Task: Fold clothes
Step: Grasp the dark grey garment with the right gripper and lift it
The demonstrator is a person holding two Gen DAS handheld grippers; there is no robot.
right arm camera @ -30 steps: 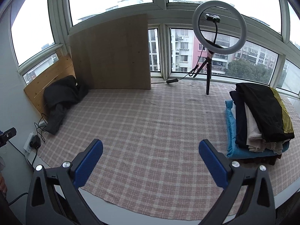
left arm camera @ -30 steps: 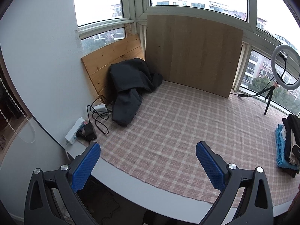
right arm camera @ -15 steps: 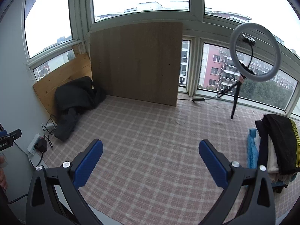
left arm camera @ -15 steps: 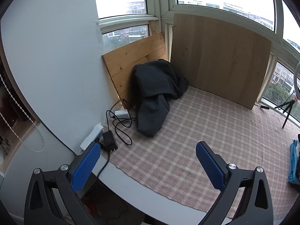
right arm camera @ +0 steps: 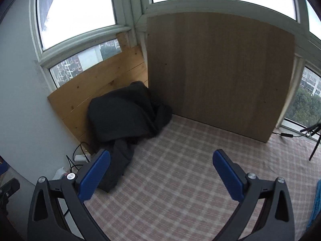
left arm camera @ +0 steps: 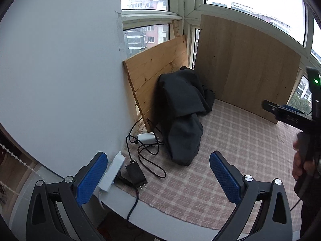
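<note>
A crumpled dark grey garment (left arm camera: 184, 112) (right arm camera: 124, 118) lies heaped in the far left corner of the checked pink cloth (left arm camera: 230, 148) (right arm camera: 180, 170), leaning against a pine board. My left gripper (left arm camera: 158, 176) is open and empty, near the table's front left edge, well short of the garment. My right gripper (right arm camera: 160, 172) is open too with nothing between its fingers, over the cloth to the right of the garment's lower end. In the left wrist view, the right gripper's body and the hand holding it (left arm camera: 301, 160) appear at the right edge.
A white power strip (left arm camera: 112, 170), black adapter (left arm camera: 136, 172), white charger (left arm camera: 146, 137) and looped cables lie on the table's left edge beside the garment. A pine board (left arm camera: 156, 74) and a large wood panel (right arm camera: 220, 74) stand against the windows. A tripod leg (right arm camera: 315, 146) is far right.
Both grippers have swung left toward the corner and come nearer the dark garment. The folded stack and ring light have left view. The right gripper now shows in the left wrist view.
</note>
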